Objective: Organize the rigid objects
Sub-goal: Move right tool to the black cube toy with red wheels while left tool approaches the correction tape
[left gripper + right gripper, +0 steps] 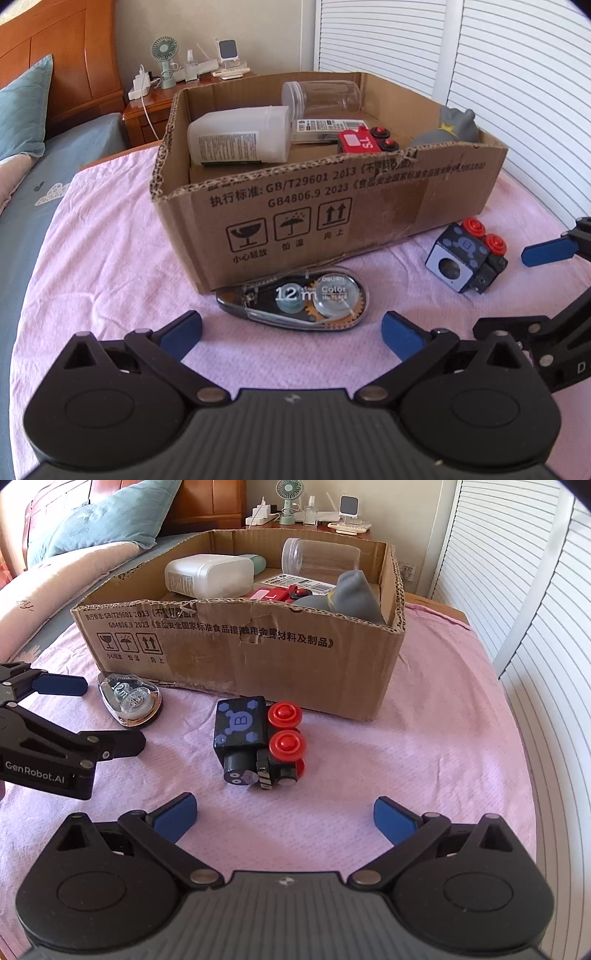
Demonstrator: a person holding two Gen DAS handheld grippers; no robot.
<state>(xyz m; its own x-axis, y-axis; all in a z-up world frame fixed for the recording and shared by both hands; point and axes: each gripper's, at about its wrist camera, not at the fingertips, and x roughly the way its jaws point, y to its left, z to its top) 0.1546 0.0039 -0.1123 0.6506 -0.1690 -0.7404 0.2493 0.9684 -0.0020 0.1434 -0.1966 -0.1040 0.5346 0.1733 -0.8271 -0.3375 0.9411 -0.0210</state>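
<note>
A clear correction-tape dispenser (295, 298) (130, 700) lies on the pink cloth against the front wall of the cardboard box (332, 218) (258, 664). My left gripper (291, 334) stands wide open just short of the dispenser, with nothing between its blue pads. A black toy train block with red wheels (258, 744) (467, 254) sits on the cloth to the right. My right gripper (282, 818) is open a little before that block, holding nothing. The box holds a white container (240, 134), a clear jar (321, 96), a red toy block (364, 141) and a grey soft toy (351, 594).
The pink cloth (110, 240) covers a bed. White slatted doors (535, 627) stand close on the right. A wooden nightstand (147, 107) with a small fan and chargers is behind the box, and a blue pillow (92, 520) lies at the back left.
</note>
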